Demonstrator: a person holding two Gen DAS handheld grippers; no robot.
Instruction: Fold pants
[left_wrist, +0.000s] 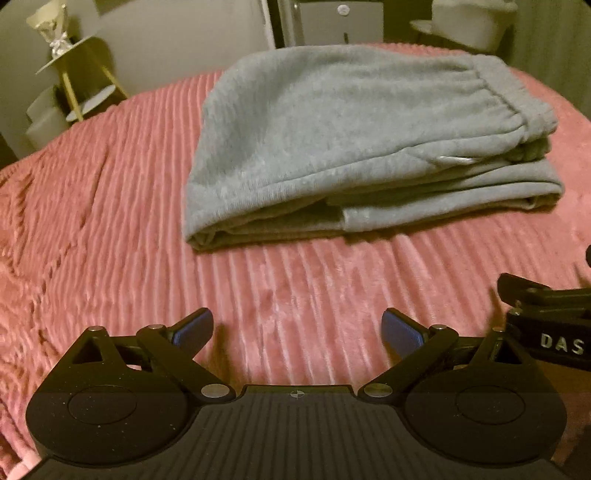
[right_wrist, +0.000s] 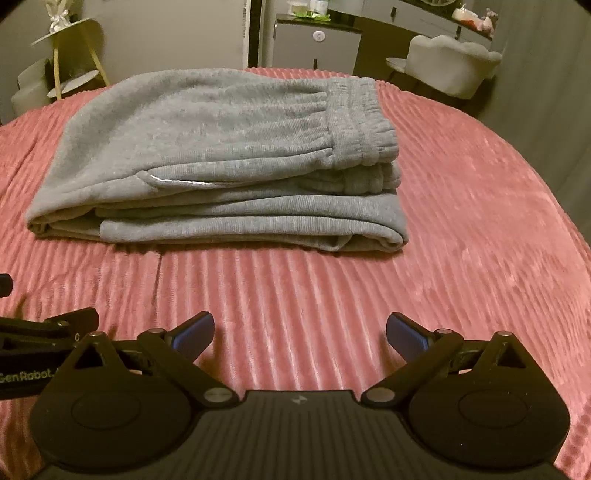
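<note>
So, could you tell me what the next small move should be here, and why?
Probably none on the cloth: just draw both grippers back. The grey pants already lie in a compact folded stack on the pink blanket, waistband on top, edges fairly even. The left gripper and right gripper are open, empty and short of the stack.
</note>
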